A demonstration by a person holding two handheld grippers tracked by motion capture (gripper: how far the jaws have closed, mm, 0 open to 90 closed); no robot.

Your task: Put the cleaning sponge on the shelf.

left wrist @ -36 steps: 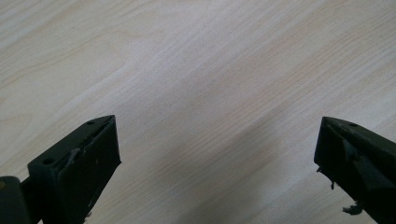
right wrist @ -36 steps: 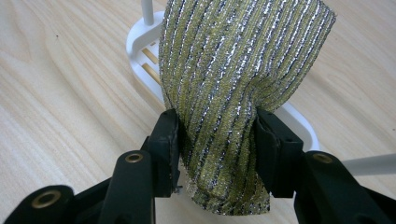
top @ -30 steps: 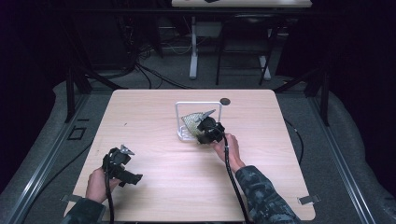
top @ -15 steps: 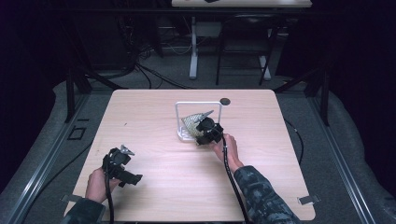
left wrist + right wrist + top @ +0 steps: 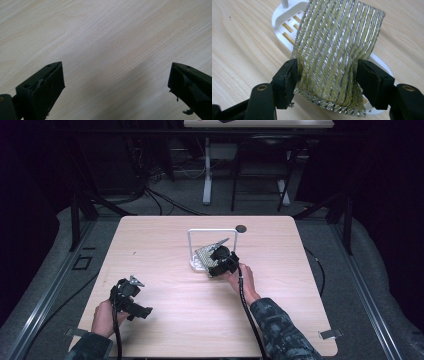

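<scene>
Right tool is clamped on a gold-and-silver scouring pad, one jaw pressing each side edge so the pad bows slightly between them. Pad sits over the white slotted base of a rack, lower edge hanging past the base rim; can't tell if it touches the base. In the high view the pad is mid-desk, under the rack's white hoop, with the right tool just beside it and the hand behind.

Left tool is wide open over bare desk, nothing between the jaws. High view puts the left tool near the desk's front-left edge, well apart from the rack.

Small dark round thing sits near the desk's far edge, behind the rack.
</scene>
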